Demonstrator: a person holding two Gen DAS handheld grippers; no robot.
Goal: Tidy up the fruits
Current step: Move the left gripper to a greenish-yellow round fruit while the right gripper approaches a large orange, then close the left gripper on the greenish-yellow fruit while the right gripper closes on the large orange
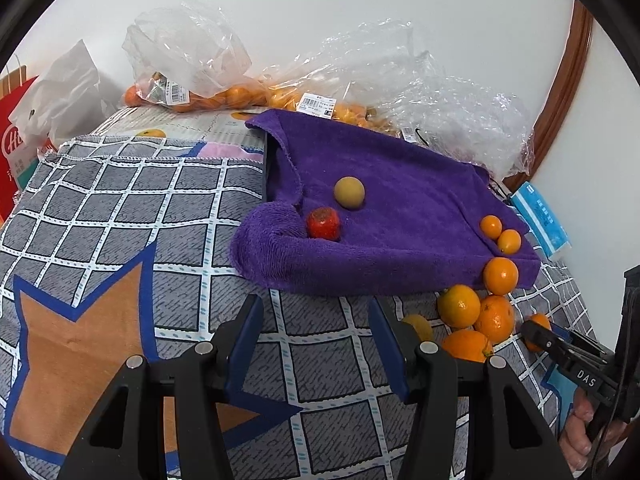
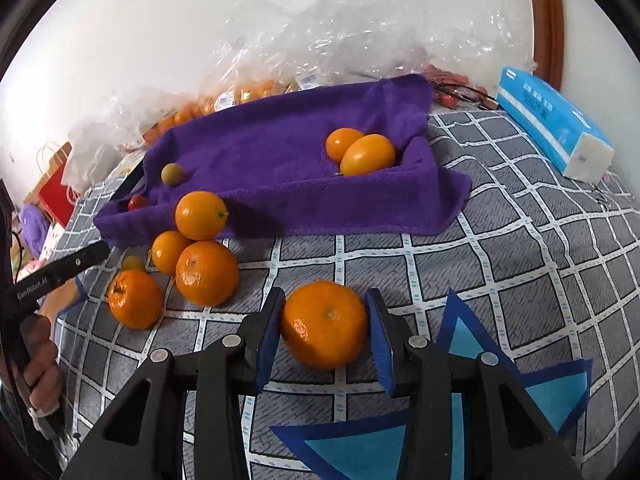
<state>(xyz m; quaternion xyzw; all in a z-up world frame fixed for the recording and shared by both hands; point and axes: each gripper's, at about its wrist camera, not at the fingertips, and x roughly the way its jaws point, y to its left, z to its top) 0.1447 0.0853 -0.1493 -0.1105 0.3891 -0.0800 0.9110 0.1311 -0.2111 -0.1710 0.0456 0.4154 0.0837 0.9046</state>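
Orange mandarin [image 2: 324, 328], glossy (dimpled), stem up

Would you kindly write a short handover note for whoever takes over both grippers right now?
Right gripper: jaws closed on a mandarin on the checked cloth.
Left gripper: open, empty, above the cloth.
Done: two small oranges, a yellow-green fruit and a red one lie on the purple towel.
Left: the held mandarin and the orange cluster at the towel's front edge.

Left gripper [image 1: 316, 344] hangs open over the checked cloth [image 1: 120, 208]; purple towel [image 1: 384, 192] holds small fruits.
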